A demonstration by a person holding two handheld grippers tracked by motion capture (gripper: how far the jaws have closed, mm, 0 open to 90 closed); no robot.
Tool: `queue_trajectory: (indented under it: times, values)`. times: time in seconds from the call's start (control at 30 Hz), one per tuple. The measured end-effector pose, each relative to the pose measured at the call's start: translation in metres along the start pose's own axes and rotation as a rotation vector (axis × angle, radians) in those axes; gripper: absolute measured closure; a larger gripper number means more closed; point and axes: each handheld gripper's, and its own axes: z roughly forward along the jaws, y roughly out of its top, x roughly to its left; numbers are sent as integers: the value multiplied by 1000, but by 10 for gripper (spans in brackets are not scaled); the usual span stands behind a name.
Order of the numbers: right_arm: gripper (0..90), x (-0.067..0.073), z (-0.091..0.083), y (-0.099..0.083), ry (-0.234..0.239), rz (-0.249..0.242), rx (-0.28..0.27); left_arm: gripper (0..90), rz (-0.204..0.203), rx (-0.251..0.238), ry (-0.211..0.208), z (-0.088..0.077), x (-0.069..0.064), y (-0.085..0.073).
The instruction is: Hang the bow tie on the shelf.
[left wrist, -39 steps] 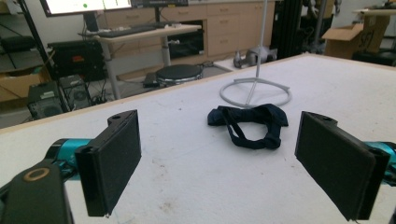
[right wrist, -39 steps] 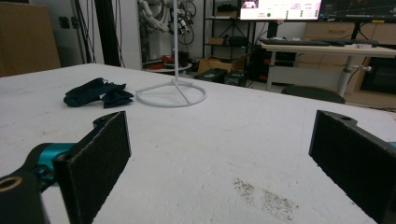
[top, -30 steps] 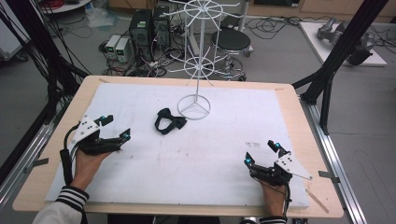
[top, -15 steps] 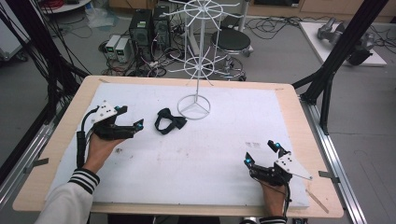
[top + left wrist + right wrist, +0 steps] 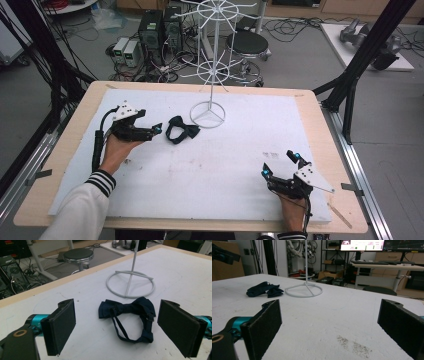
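A dark navy bow tie (image 5: pixel 181 131) with its strap looped lies flat on the white mat, just left of the ring base of a white wire stand (image 5: pixel 207 115). My left gripper (image 5: pixel 155 130) is open right beside the tie's left edge and points at it. In the left gripper view the bow tie (image 5: pixel 130 312) lies just ahead of the wide-apart pads (image 5: pixel 61 325), with nothing between them. My right gripper (image 5: pixel 280 164) rests open near the front right of the mat, far from the tie. In the right gripper view the bow tie (image 5: pixel 263 290) and stand base (image 5: pixel 304 291) are far off.
The white mat (image 5: pixel 240 150) covers a wooden table (image 5: pixel 330 150). The stand's tall pole and spoked arms (image 5: pixel 212 70) rise above the middle back. Black frame posts (image 5: pixel 360 65) flank the table. Computers, cables and a stool (image 5: pixel 247 45) sit on the floor behind.
My left gripper moved forward and to the right across the mat, from the left front area up to the bow tie. The right gripper stayed put.
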Motion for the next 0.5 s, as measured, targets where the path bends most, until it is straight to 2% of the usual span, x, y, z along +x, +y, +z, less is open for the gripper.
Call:
queue_trajectory:
  times: [0.27,0.5]
  values:
    - [44,-1,0,0,-1,-2,-7,153,-8,15,-13,18,0,7]
    - [44,0,-1,0,-5,11,-10,154,6,45,-19,34,-1,12]
